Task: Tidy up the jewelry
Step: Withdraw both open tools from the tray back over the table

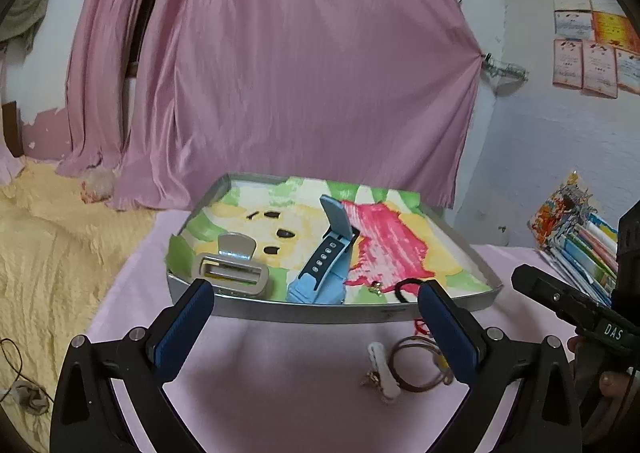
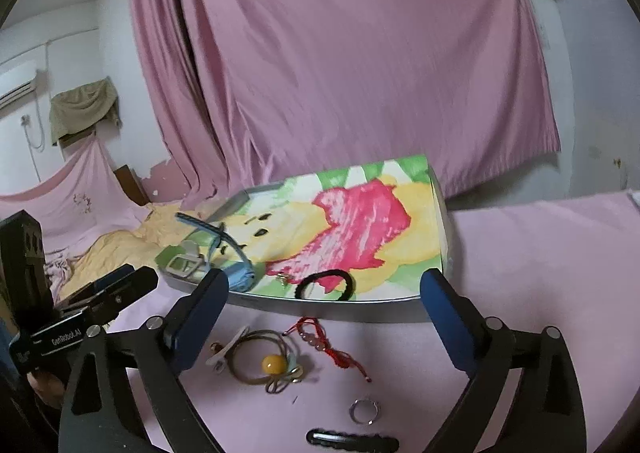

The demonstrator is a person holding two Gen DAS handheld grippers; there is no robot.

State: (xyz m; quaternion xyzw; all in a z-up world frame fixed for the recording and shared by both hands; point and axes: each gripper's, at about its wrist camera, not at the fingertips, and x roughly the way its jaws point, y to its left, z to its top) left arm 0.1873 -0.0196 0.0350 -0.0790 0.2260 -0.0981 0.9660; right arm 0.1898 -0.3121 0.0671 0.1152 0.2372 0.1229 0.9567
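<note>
Looking through the left wrist view: left hand-held gripper (image 1: 316,309) spread wide, nothing between its blue pads (image 1: 182,327), hovering above the pink worktop (image 1: 280,385) just short of the tray's near rim. Tray (image 1: 320,311) is metal, lined with a colourful paper. Inside it: grey clip (image 1: 232,271) at the near-left corner, blue watch (image 1: 324,257) mid-tray with its strap standing up, black hair tie (image 1: 404,289) against the near rim, tiny gold piece (image 1: 376,286) beside it. On the worktop in front of the tray: white clip (image 1: 384,371) and brown hair tie (image 1: 420,367), touching. Right hand-held gripper (image 1: 568,301) seen at the right edge of the view; can't tell its opening from here.

Right wrist view: right hand-held gripper (image 2: 322,317) also wide open, empty, above the worktop near the tray's front rim. Between its fingers on the worktop: brown hair tie with a yellow bead (image 2: 274,363), white clip touching it on the left, red bracelet (image 2: 320,337) just right of it. Silver ring (image 2: 364,411) nearer the front edge, black clip (image 2: 352,443) at the very bottom. Black hair tie, watch and grey clip sit in the tray.
</note>
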